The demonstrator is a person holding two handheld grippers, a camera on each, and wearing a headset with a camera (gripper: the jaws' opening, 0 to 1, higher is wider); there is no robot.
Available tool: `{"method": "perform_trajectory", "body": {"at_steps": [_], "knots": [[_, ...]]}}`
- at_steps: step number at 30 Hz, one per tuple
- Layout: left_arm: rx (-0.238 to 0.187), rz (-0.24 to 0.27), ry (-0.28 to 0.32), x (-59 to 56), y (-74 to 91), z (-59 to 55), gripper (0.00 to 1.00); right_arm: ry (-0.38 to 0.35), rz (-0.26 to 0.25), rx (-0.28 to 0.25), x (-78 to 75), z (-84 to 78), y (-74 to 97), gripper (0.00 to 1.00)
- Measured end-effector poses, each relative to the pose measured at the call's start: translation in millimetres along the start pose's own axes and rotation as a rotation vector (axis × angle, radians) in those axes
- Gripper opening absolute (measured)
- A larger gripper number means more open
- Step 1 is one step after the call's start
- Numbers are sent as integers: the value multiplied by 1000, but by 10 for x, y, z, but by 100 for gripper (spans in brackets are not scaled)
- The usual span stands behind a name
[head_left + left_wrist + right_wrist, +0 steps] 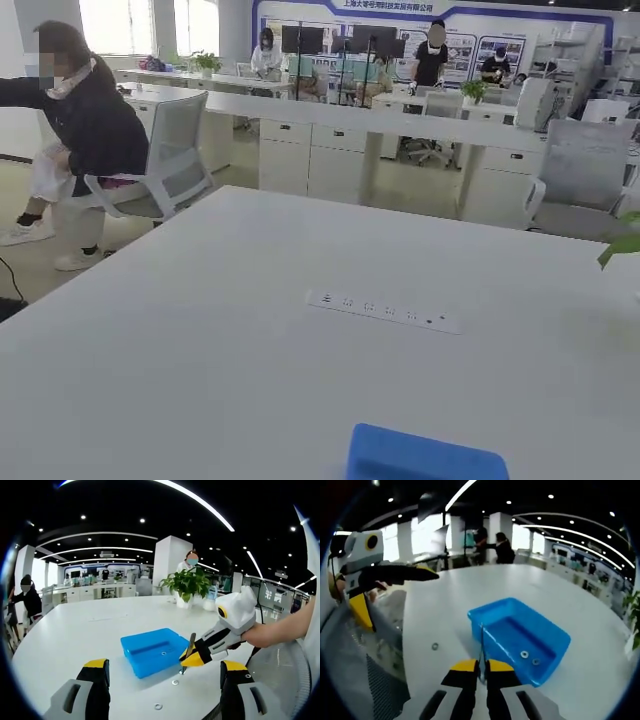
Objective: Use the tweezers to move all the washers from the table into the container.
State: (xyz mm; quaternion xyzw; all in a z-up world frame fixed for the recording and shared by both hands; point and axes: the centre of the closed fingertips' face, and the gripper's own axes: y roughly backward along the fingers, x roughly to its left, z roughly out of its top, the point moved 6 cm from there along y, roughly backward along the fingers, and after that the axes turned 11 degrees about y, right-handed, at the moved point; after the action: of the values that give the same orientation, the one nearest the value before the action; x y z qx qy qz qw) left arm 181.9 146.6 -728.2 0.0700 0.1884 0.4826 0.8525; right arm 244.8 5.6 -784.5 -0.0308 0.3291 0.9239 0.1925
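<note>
A blue container [540, 630] lies on the white table [440, 605], with two washers [524, 654] inside. My right gripper [481, 669] is shut on thin metal tweezers [481, 645] that point at the container's near wall. In the left gripper view the right gripper [202, 652] holds the tweezers [189, 650] tip-down beside the container [150, 655], just above a loose washer [175, 682]; another washer [158, 706] lies nearer. My left gripper [165, 680] is open with nothing between its jaws. One more washer [435, 646] lies on the table left of the tweezers. The head view catches the container's far edge [428, 458].
A potted plant [187, 585] stands on the table beyond the container. A power strip [385, 311] is set into the table's middle. A mesh chair [170, 160] and a person [80, 130] are at the far left; more desks and people lie behind.
</note>
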Motion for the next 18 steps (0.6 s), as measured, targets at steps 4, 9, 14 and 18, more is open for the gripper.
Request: {"method": "perform_trajectory", "body": {"at_steps": [4,9,14,18], "knots": [[-4,-2,1,-2,-1,3,93,-19,-10,-7,-19,0,-2,2],[-10,1,2,-1,3,10,93,-48,4,-36,-29,105,59,3],[-11,0,-1,-6,4,15,93,-71,21,-76,-88,312,135,3],[-13,0,1,-4,5,19,93,-106,49,-116,-136,475,182,3]]}}
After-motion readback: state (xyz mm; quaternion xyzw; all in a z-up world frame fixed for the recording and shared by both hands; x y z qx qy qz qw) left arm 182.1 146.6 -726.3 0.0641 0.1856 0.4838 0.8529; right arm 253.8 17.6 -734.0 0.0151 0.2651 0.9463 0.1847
